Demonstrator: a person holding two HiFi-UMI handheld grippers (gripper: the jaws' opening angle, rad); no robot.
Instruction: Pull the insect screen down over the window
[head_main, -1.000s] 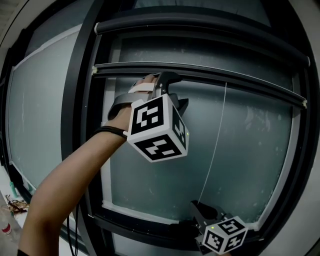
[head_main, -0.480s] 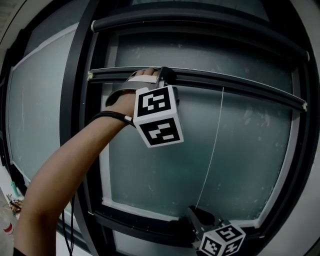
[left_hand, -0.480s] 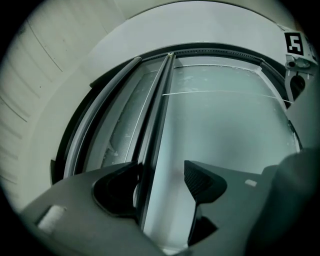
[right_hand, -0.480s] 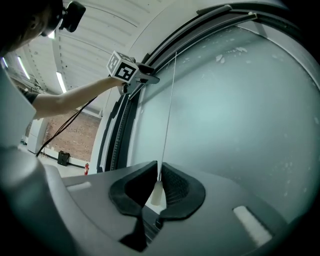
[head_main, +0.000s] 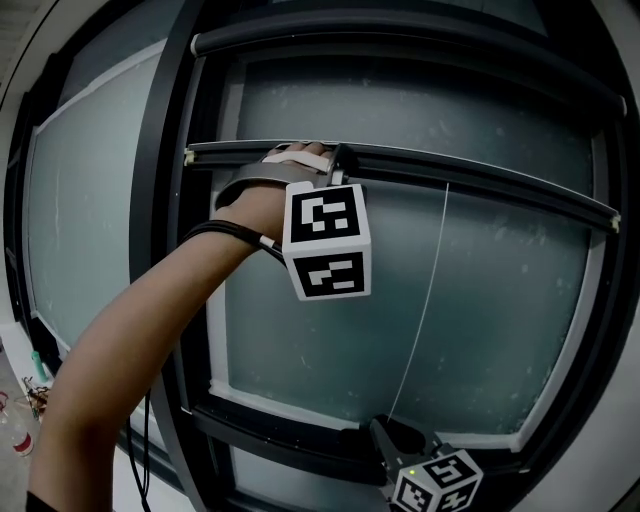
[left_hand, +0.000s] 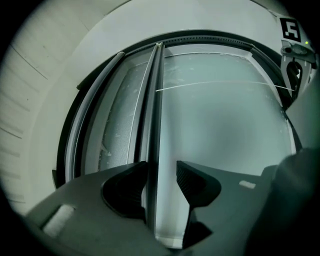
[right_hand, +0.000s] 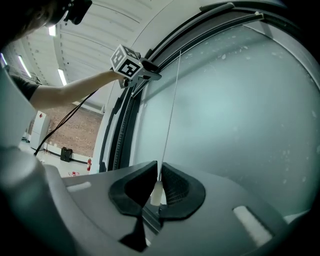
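The insect screen's dark pull bar (head_main: 500, 190) spans the window partway down. My left gripper (head_main: 335, 158) straddles its left part. In the left gripper view the bar (left_hand: 154, 125) runs between the jaws of that gripper (left_hand: 156, 175). The jaws have just been closing. The upper pad lies against the bar, and glass shows between the bar and the other pad. A thin white cord (head_main: 425, 300) hangs from the bar to my right gripper (head_main: 385, 430) at the sill. That gripper (right_hand: 159, 182) is shut on the cord's white end piece (right_hand: 156, 194).
The roller housing (head_main: 400, 50) sits along the top of the dark window frame (head_main: 165, 250). Another pane (head_main: 90, 200) lies to the left. Small clutter (head_main: 20, 420) lies low at the left. A black cable hangs from the person's left arm (head_main: 130, 350).
The pull bar stands lower below the housing than a second ago. My left gripper has rolled so its marker cube faces squarer. The right gripper has sunk lower with the cord.
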